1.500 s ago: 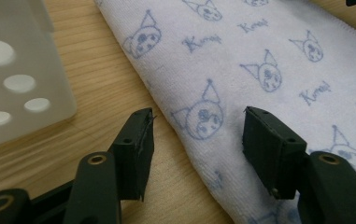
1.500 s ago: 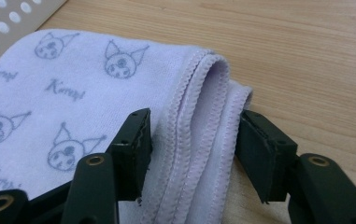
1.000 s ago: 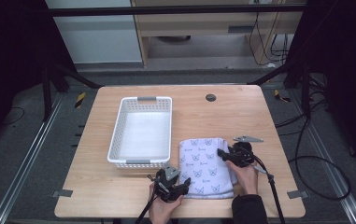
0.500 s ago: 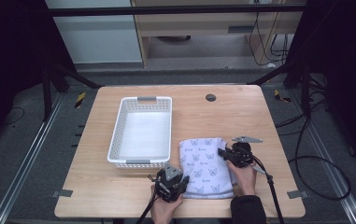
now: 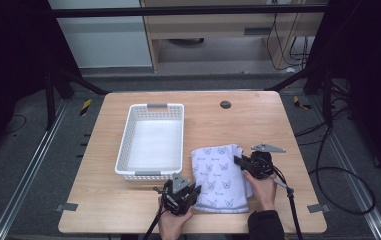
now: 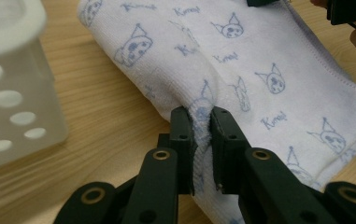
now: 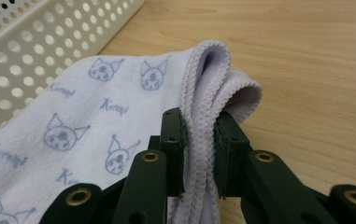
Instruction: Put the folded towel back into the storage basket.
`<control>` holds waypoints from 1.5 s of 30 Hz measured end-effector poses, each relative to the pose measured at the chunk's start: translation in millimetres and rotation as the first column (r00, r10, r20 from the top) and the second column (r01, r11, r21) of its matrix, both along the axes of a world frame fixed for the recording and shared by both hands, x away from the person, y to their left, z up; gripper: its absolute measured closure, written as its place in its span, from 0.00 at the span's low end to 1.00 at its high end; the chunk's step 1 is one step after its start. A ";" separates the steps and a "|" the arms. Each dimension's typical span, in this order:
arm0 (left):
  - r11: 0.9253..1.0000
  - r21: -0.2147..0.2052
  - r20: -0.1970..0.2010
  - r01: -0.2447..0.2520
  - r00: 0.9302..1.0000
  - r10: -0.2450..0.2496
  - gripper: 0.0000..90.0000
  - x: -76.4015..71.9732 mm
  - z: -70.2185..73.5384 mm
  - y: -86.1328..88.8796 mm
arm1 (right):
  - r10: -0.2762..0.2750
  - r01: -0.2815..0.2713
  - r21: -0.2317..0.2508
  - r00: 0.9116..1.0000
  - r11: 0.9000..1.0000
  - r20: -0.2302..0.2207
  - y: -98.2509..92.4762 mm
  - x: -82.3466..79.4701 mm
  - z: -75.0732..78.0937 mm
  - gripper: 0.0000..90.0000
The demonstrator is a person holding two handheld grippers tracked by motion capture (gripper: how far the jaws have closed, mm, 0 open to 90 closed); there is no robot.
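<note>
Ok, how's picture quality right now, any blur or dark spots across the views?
High view: table evenly lit, surroundings dark. Left gripper view: towel sharp, basket blurred and overbright. Right gripper view: towel hem sharp at the jaws, basket holes soft.

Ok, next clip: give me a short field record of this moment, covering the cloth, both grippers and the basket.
cloth: folded towel with cat print, flat on the table
left gripper: jaws just closed, pinching a fold at the towel's near left edge
right gripper: jaws just closed, clamped on the stacked hems at the towel's right edge
basket: white basket, empty, left of the towel
</note>
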State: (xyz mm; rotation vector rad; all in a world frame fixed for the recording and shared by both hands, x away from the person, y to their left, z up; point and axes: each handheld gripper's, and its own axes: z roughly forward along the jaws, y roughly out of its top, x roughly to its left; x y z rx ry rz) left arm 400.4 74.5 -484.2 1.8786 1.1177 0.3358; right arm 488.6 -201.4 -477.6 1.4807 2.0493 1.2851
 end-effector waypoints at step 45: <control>0.997 0.054 0.195 0.053 0.979 -0.063 0.89 13.1 105.8 3.9 | -0.064 0.055 0.041 0.967 0.998 0.246 1.8 -20.3 89.8 0.85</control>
